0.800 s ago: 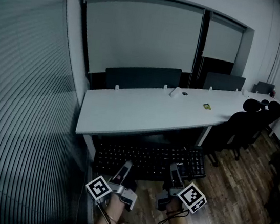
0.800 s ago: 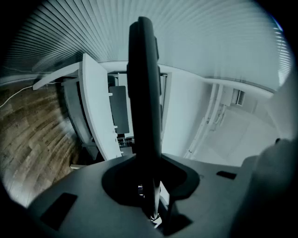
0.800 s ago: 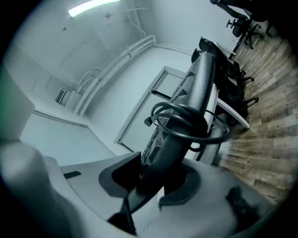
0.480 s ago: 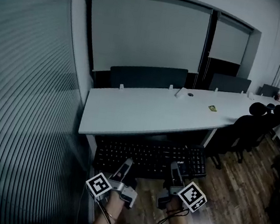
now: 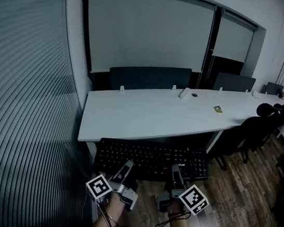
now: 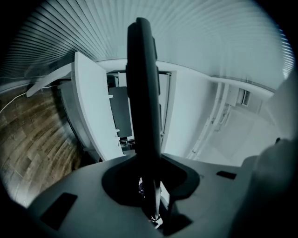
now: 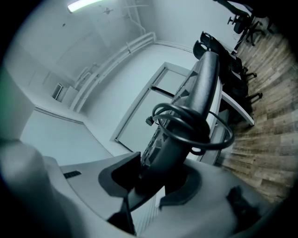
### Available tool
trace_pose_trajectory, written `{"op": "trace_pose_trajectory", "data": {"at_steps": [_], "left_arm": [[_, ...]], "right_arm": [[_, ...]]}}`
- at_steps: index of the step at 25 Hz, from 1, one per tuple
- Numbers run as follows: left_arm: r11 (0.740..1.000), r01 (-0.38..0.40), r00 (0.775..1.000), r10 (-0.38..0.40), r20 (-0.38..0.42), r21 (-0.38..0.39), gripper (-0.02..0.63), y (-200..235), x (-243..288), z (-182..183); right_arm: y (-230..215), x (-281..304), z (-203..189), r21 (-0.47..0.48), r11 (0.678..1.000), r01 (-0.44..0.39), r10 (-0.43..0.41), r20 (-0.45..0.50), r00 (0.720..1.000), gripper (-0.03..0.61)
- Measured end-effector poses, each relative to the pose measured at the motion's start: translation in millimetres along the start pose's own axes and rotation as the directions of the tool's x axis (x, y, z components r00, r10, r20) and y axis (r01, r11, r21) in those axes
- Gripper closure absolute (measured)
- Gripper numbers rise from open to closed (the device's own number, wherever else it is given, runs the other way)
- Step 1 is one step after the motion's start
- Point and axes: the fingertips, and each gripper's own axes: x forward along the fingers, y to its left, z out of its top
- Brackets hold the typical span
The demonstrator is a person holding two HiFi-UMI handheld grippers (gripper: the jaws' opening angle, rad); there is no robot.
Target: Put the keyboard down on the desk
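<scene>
Carrying the keyboard in the air just short of the counter, near edge clenched in both left tongs and right tongs; could bump the counter's front edge if brought in low, or trap the looped cable underneath.

Office interior: a long white desk backed by dark partition panels below two drawn blinds, a ribbed wall at left, black office chairs on wood-plank floor at right (a ceiling strip light, apparently lit, shows in the right gripper view).
</scene>
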Motion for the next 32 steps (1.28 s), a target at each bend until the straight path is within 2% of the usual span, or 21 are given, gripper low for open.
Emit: {"op": "trace_pose_trajectory", "data": {"at_steps": [11, 16, 21, 26, 32], "left_arm": [[0.998, -0.042, 0.998, 0.040, -0.057, -0.044, 0.515, 44, 35, -5], [0.998, -0.062, 0.997, 0.060, -0.049, -0.034, 0.515, 67, 61, 8], [0.999, -0.050, 0.998, 0.049, -0.042, -0.009, 0.515, 66, 98, 17], [0.997, -0.073, 0.997, 0.072, -0.022, -0.038, 0.514, 84, 133, 22], [0.998, -0.066, 0.998, 0.066, -0.008, -0.019, 0.515, 86, 181, 26]], "right_arm": [[-43, 22, 7, -0.010, 0.997, 0.080, -0.079, 0.014, 0.997, 0.437], [-59, 53, 13, -0.004, 0.997, 0.079, -0.079, 0.003, 0.997, 0.437], [-70, 87, 30, -0.008, 0.998, 0.066, -0.066, -0.006, 0.998, 0.437], [-91, 123, 46, -0.001, 0.998, 0.069, -0.069, -0.030, 0.997, 0.437], [-105, 162, 75, -0.006, 0.999, 0.050, -0.050, -0.044, 0.998, 0.437]]}}
